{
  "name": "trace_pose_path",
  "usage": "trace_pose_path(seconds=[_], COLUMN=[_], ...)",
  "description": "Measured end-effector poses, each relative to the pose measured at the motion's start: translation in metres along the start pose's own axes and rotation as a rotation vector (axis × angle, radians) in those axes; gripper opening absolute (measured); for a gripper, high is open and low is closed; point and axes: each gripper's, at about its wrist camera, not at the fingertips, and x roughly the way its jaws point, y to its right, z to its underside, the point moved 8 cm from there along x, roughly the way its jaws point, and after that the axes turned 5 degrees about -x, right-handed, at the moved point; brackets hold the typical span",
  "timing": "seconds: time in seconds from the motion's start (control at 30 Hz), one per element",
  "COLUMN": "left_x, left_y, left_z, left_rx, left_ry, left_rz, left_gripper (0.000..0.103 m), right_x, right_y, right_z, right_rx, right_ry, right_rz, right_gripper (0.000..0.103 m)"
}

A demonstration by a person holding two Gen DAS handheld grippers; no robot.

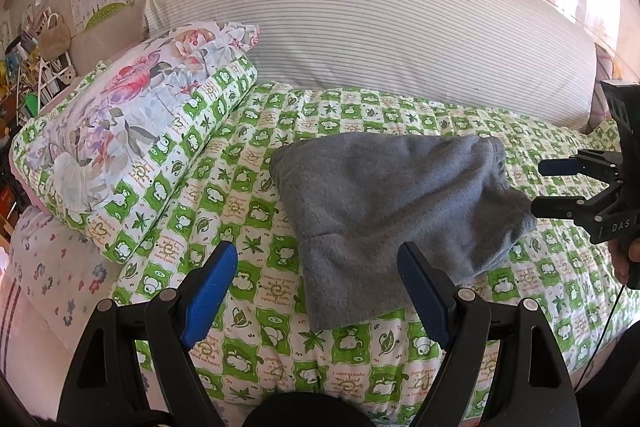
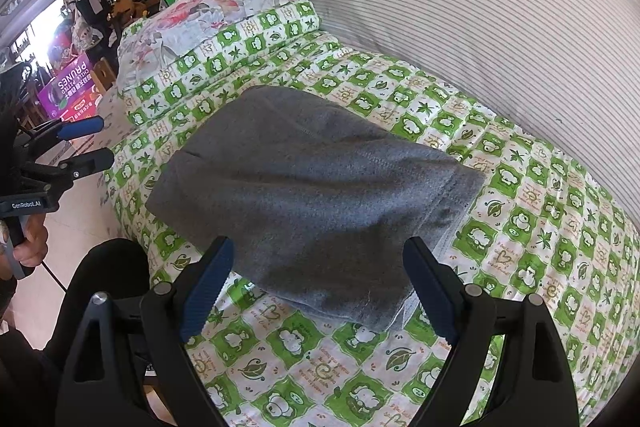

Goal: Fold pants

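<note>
Grey fleece pants (image 1: pixel 392 195) (image 2: pixel 304 187) lie folded into a compact bundle on the green checked quilt (image 1: pixel 248 327) (image 2: pixel 520 227). My left gripper (image 1: pixel 318 255) hovers open just in front of the bundle's near left edge, and its blue pads (image 1: pixel 208 291) touch nothing. From the right wrist view the left gripper (image 2: pixel 104 142) is off the bed's left side, held by a hand (image 2: pixel 28 239). My right gripper (image 2: pixel 318 247) is open over the bundle's near right corner, apart from the cloth. The left wrist view shows the right gripper (image 1: pixel 540 187) beside the pants' right end.
A floral pillow (image 1: pixel 132 99) on a folded quilt lies at the left. A big striped cushion (image 1: pixel 380 27) runs along the back. Cluttered shelves (image 1: pixel 32 67) and a purple box (image 2: pixel 68 87) stand beyond the bed's left end. A black-clad knee (image 2: pixel 108 275) is at the front edge.
</note>
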Motion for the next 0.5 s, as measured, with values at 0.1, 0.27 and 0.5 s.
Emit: trace_pose_path(seconds=[0.1, 0.27, 0.5], left_x=[0.0011, 0.0031, 0.0075], left_y=[-0.0002, 0.0006, 0.0045], left_z=[-0.0009, -0.0019, -0.0012], left_rx=[0.003, 0.005, 0.008], left_ry=[0.0, -0.003, -0.012], left_rz=[0.003, 0.008, 0.018], left_gripper=[0.083, 0.083, 0.083], right_x=[0.0, 0.0001, 0.0008], right_y=[0.0003, 0.0007, 0.0012], right_z=[0.0, 0.0002, 0.0006], right_rx=[-0.001, -0.001, 0.0], right_ry=[0.0, -0.002, -0.003], right_rz=[-0.001, -0.001, 0.0], right_gripper=[0.087, 0.087, 0.087])
